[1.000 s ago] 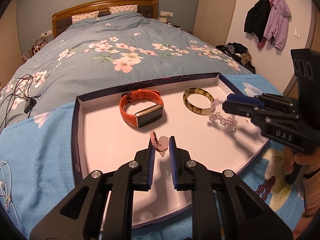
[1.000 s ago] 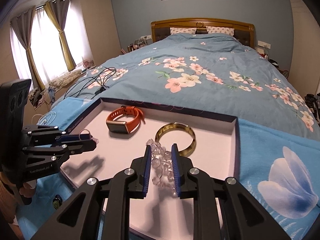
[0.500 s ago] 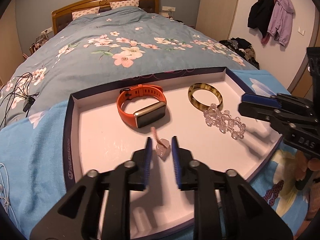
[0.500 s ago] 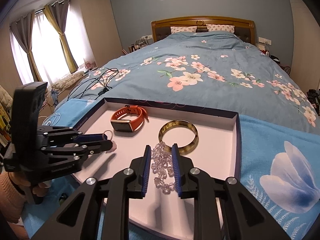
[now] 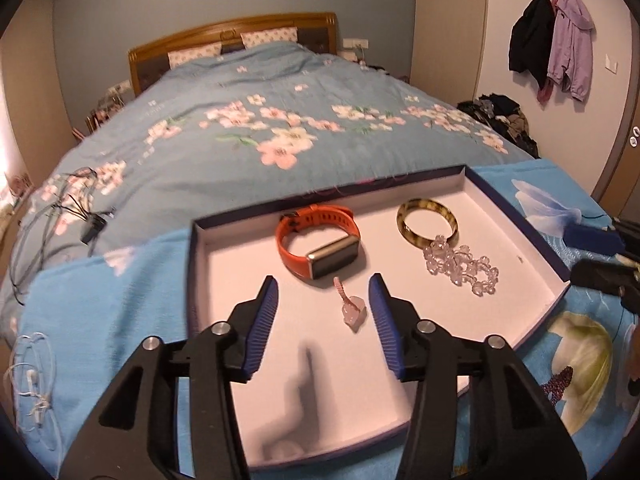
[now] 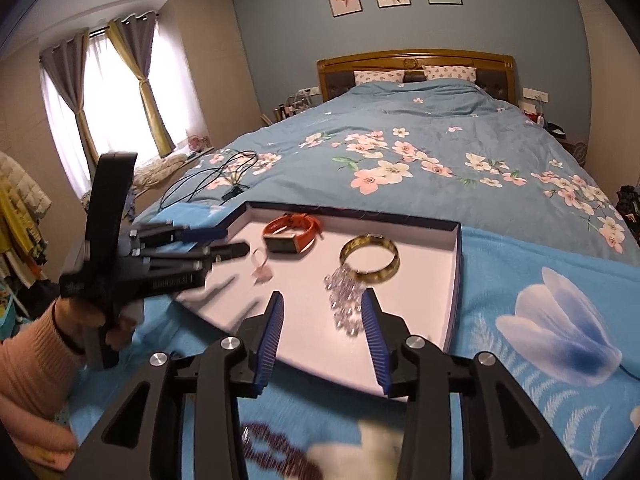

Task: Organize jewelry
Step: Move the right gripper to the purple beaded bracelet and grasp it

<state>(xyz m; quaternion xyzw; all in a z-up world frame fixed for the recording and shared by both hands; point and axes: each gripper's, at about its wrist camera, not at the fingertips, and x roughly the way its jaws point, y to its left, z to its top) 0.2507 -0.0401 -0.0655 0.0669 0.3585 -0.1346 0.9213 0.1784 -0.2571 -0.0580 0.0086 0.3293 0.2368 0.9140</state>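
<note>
A white tray (image 5: 224,280) with a dark rim lies on the bed. In it lie an orange smartwatch (image 5: 320,240), a tortoiseshell bangle (image 5: 426,222), a clear bead bracelet (image 5: 464,268) and a small pink pendant (image 5: 352,308). My left gripper (image 5: 323,292) is open and empty, just above and behind the pendant. My right gripper (image 6: 322,306) is open and empty, drawn back over the tray's near edge (image 6: 328,364), with the bead bracelet (image 6: 344,296) lying between and beyond its fingers. The watch (image 6: 292,234), bangle (image 6: 370,258) and pendant (image 6: 260,268) also show in the right wrist view.
The tray sits on a blue flowered cloth (image 6: 540,320) over a floral duvet (image 5: 260,128). Black cables (image 5: 60,208) lie on the bed at the left. White earphones (image 5: 32,384) lie at the near left. Coats (image 5: 552,40) hang on the right wall.
Both grippers have opened and drawn back. The left let go of the pink pendant, the right let go of the bead bracelet; both pieces now lie in the tray.
</note>
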